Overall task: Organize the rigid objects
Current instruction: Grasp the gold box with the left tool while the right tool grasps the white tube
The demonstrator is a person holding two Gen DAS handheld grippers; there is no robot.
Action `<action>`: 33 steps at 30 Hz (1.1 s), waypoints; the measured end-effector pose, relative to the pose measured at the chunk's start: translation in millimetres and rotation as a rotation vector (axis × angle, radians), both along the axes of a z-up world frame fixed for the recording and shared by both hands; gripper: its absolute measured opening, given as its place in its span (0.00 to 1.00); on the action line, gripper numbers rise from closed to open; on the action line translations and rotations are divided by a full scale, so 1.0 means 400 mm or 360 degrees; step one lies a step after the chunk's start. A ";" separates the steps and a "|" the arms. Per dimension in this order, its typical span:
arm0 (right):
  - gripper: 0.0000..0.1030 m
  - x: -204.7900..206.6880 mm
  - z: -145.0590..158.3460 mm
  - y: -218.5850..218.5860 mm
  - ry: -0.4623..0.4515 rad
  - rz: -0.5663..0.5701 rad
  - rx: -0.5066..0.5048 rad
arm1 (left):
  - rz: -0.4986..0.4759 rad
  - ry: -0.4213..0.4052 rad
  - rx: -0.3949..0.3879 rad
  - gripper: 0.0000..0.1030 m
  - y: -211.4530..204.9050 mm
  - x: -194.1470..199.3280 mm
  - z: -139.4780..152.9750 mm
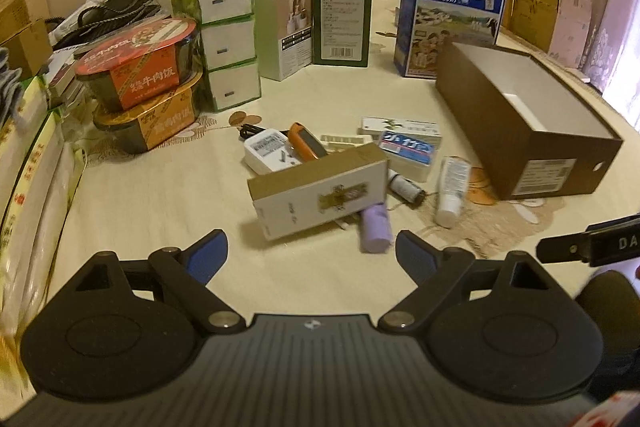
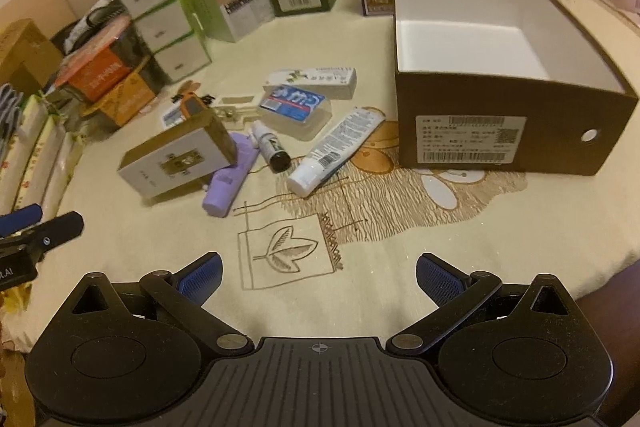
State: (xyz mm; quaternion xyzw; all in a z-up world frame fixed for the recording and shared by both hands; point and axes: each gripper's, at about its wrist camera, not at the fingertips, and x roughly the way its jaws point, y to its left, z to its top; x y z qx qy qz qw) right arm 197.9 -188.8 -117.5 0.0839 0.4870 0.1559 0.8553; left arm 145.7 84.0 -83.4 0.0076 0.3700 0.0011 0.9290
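Step in hand: start of sorting, nothing picked up yet. Left tongs (image 1: pixel 312 251) and right tongs (image 2: pixel 319 277) both gape wide and hold nothing, hovering over the worktop (image 2: pixel 160 239) short of the clutter. The loose pile lies mid-worktop: a white and tan carton (image 1: pixel 320 191) tilted on a purple bottle (image 1: pixel 375 227), with a white tube (image 2: pixel 334 153) near the brown box (image 2: pixel 500 75). That box looks empty, likely the destination. Next move, as I judge: reach forward, close on one item, probably the tube, and lift it clear of its neighbours.
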 end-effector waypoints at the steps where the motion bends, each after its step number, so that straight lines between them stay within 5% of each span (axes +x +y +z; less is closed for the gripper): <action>1: 0.98 0.014 -0.008 0.002 0.0008 0.0000 -0.0001 | -0.0013 0.0003 0.0019 0.86 0.007 0.015 -0.007; 9: 0.98 0.123 -0.065 0.030 0.0037 -0.0039 0.0030 | -0.0223 -0.0034 0.0137 0.86 0.033 0.143 -0.057; 13: 0.84 0.170 -0.096 0.048 0.0055 -0.0027 0.0035 | -0.0357 -0.0024 0.0187 0.86 0.032 0.206 -0.083; 22: 0.72 0.229 -0.148 0.086 0.0090 -0.0012 0.0017 | -0.0571 0.0075 0.0242 0.85 0.031 0.309 -0.137; 28: 0.68 0.258 -0.168 0.111 0.0092 -0.0018 0.0015 | -0.0629 0.0148 0.0255 0.74 0.028 0.340 -0.153; 33: 0.58 0.279 -0.184 0.135 0.0070 -0.0012 -0.0053 | -0.0670 0.0186 0.0231 0.53 0.014 0.334 -0.151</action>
